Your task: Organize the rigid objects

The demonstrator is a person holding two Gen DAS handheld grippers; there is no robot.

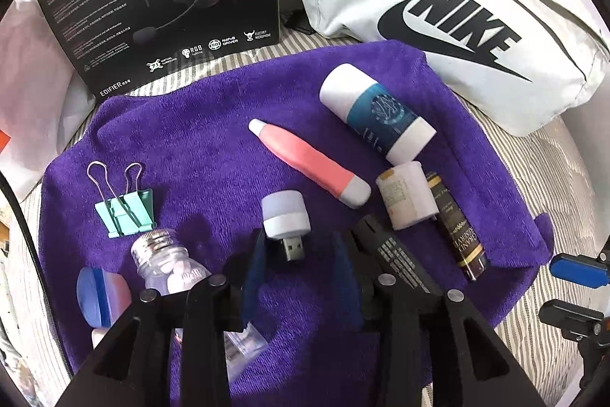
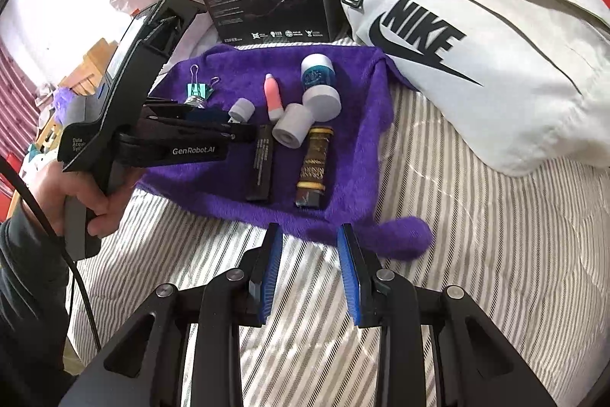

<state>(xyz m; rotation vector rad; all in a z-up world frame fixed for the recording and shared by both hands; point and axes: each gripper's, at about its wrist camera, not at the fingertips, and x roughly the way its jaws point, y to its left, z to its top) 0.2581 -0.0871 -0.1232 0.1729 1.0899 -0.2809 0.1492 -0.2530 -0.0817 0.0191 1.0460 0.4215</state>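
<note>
Small USB lamp (image 1: 286, 217) lies on the purple towel (image 1: 213, 147), its plug between my left gripper's (image 1: 301, 269) spread fingers, not pinched. Beside it: pink tube (image 1: 309, 163), teal binder clip (image 1: 126, 210), glass bottle (image 1: 167, 264). My right gripper (image 2: 309, 269), also spread, hovers over the striped bedding (image 2: 476, 254).

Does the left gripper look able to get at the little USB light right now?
Probably yes. The left gripper is open with the USB light just ahead between its fingers, plug end toward it, and nothing lies between.
</note>
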